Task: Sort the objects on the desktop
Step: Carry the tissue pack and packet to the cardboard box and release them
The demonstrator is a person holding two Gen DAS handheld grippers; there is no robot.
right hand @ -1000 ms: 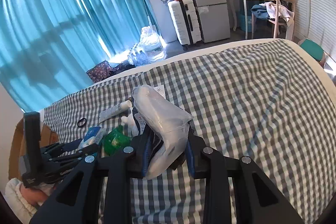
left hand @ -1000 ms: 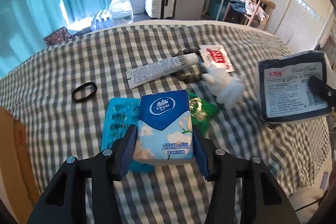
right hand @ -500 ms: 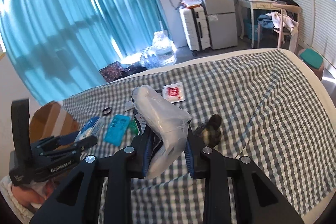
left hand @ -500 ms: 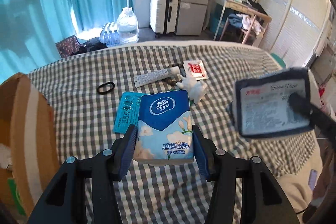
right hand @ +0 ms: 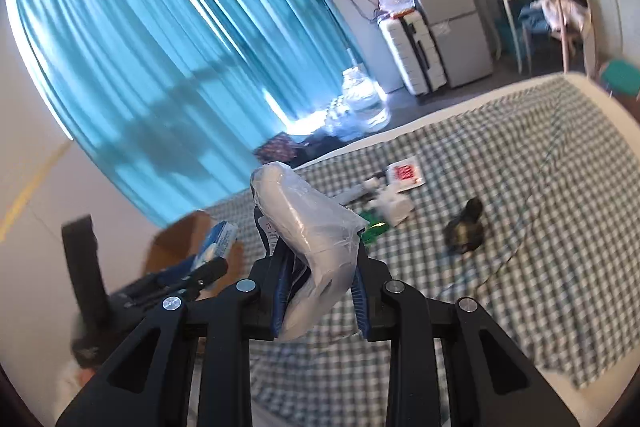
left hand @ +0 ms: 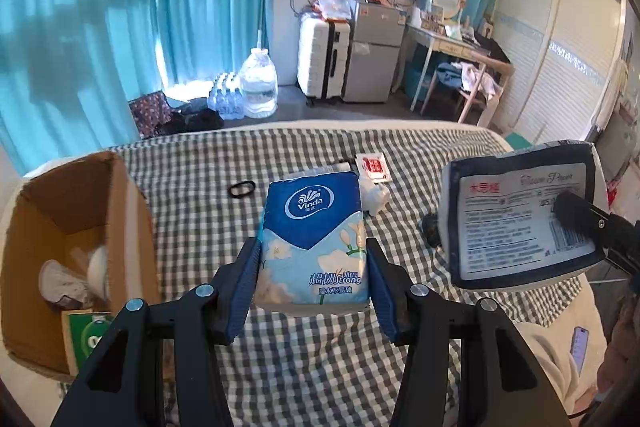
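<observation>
My left gripper (left hand: 314, 277) is shut on a blue Vinda tissue pack (left hand: 314, 239) and holds it well above the checked bed. My right gripper (right hand: 320, 291) is shut on a white tissue pack (right hand: 308, 227) in clear wrap, which also shows at the right of the left wrist view (left hand: 520, 223). An open cardboard box (left hand: 76, 235) with items inside stands at the left. A black hair tie (left hand: 241, 189), a red sachet (left hand: 372, 165), a white bottle (left hand: 374, 195) and a dark bead bracelet (right hand: 464, 229) lie on the bed.
The checked bedspread (left hand: 320, 359) covers the bed. Beyond its far edge are blue curtains (left hand: 120, 27), water bottles (left hand: 258, 87), a white suitcase (left hand: 322, 61), a small fridge (left hand: 372, 55) and a desk with a chair (left hand: 460, 63).
Both grippers have risen and pulled back from the bed with their packs. The left gripper's view has swung so the cardboard box is in full view at the left.
</observation>
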